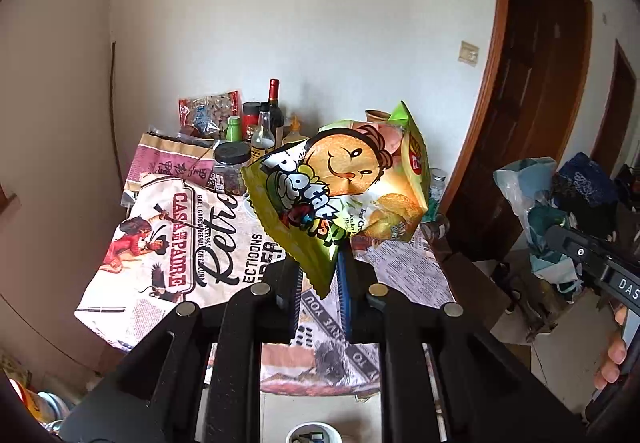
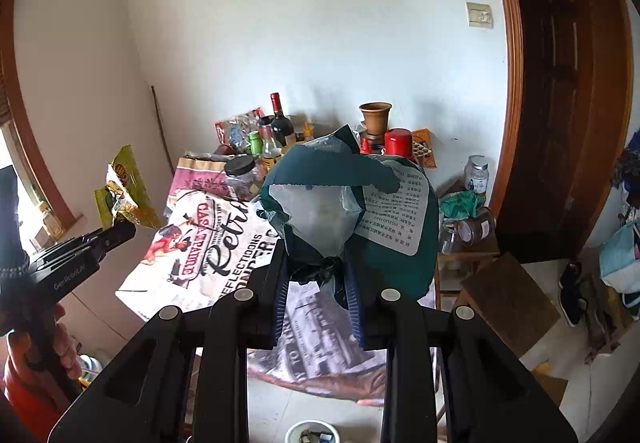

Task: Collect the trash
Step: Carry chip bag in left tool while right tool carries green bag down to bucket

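A newspaper-print cloth covers the tabletop (image 1: 168, 243), with bottles (image 1: 273, 111) and jars crowded along its far edge. Above it, the right tongs (image 2: 316, 275) pinch a teal packet (image 2: 384, 243), and the left tongs (image 1: 320, 275) clamp a green crisp bag (image 1: 340, 183).

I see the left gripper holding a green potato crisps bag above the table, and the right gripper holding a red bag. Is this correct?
Not quite. The bag in the right gripper is dark teal, not red; the right wrist view shows this teal bag. The left gripper does hold the green crisps bag above the table.
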Tool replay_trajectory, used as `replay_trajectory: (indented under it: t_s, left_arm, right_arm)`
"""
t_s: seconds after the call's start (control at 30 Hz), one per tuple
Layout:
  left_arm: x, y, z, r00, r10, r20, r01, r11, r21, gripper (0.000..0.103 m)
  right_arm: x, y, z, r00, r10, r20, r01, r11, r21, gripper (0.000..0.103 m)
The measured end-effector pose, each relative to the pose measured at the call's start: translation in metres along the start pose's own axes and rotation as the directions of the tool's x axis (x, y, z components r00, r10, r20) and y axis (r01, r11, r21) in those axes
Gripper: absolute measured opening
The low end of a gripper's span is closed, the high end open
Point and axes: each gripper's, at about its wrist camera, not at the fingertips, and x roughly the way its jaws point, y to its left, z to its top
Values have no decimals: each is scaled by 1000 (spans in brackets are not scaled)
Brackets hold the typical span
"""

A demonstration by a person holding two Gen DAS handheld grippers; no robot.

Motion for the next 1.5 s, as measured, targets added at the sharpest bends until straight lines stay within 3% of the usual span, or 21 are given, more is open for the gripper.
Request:
replay_trajectory:
  t_s: [0.43, 0.77, 0.97, 1.2, 1.37, 1.5]
  left_arm:
    - [-99, 51, -72, 998, -51, -37, 53, 997, 60, 15]
    - [-122, 75, -128, 985, -80, -153, 85, 996, 28, 15]
    - [-109, 70, -161, 969, -66, -238, 71, 997, 15, 15]
    - [-64, 61, -211, 939, -27, -343, 21, 1000, -19, 15]
    - [-12, 55, -268, 902, 20, -432, -28, 1000, -12, 15]
    - [32, 55, -321, 859, 32, -512, -51, 998, -24, 15]
  right_arm:
    - [-64, 93, -77, 1000, -24, -14, 25, 999, 22, 24]
    - [-73, 123, -130, 986, -8, -164, 19, 997, 68, 24]
    - [-56, 117, -158, 968, 17, -252, 1, 997, 74, 24]
    - [-1, 90, -199, 927, 49, -371, -27, 998, 64, 24]
    - [50, 65, -245, 895, 61, -442, -50, 998, 36, 24]
    - [88, 48, -291, 863, 68, -500, -56, 998, 37, 24]
